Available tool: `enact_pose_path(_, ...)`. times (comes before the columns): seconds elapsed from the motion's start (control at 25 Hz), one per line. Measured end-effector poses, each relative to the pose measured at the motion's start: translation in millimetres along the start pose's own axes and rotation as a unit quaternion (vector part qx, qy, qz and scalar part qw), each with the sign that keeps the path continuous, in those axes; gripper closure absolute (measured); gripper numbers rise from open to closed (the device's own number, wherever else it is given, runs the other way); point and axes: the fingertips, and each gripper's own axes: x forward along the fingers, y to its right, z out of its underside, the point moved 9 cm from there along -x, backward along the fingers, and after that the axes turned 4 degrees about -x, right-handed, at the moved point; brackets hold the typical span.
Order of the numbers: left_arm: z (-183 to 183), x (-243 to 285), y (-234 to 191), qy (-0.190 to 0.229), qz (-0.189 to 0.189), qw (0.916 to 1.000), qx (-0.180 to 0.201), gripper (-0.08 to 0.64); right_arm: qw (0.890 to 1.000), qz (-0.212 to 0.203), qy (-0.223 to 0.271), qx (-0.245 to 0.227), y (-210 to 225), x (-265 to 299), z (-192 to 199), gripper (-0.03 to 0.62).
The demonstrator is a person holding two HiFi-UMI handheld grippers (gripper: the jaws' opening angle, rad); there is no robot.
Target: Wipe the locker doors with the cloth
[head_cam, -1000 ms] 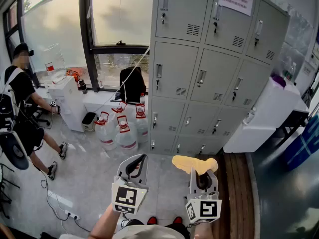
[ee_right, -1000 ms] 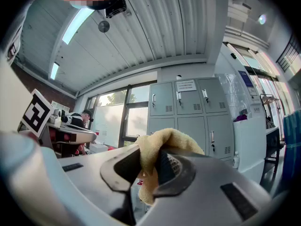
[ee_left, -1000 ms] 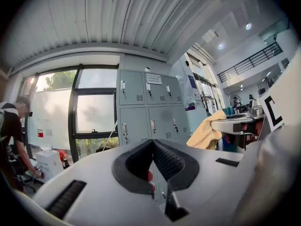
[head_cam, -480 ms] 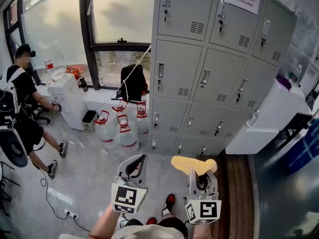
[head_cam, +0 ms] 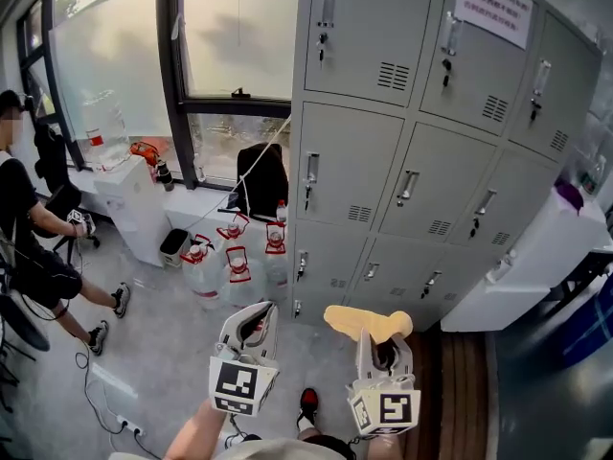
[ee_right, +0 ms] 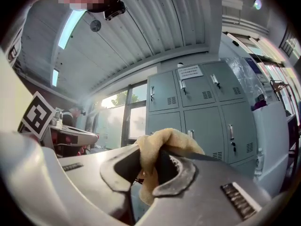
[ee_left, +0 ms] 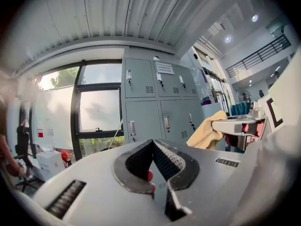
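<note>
Yellow cloth (head_cam: 369, 321), bunched, seemingly soft, clenched by right gripper (head_cam: 383, 340) fingers; left gripper (head_cam: 261, 313) fingers closed, empty.

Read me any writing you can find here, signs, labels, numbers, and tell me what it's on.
Paper notice on a top locker door: red print, too small to read.
Red label on the dispenser bottle: too small to read.
Square markers: black-and-white patterns, not writing.
Nothing else legible.
</note>
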Motion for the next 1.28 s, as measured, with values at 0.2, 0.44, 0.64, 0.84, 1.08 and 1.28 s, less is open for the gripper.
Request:
enact_pose_path(0.2,-13,62,-18,-0.001,-0.020,0.9998,0.001,0.538,1.000,-0.020,0.006,0.001,32,70,0,0.523)
enact_pose_path(0.44,-21,124,-33,0.000,-0.044,0.9990,0.002,0.538,0.999,-0.046,0.016,-0.001,65,140,3,0.523)
enact_pose_path(0.64,-21,158,-42,0.005,-0.064,0.9979,-0.003,0.538,0.997,-0.070,0.022,-0.007,81,182,9,0.524)
enact_pose_path(0.84,-22,178,-54,0.006,-0.077,0.9969,-0.007,0.538,0.996,-0.087,0.026,-0.008,87,210,8,0.523)
enact_pose_path(1.08,-22,201,-77,0.012,-0.088,0.9960,-0.011,0.538,0.994,-0.101,0.035,-0.016,85,247,6,0.524)
enact_pose_path(1.28,-26,223,-104,0.017,-0.090,0.9957,-0.010,0.538,0.992,-0.111,0.056,-0.026,74,283,-8,0.525)
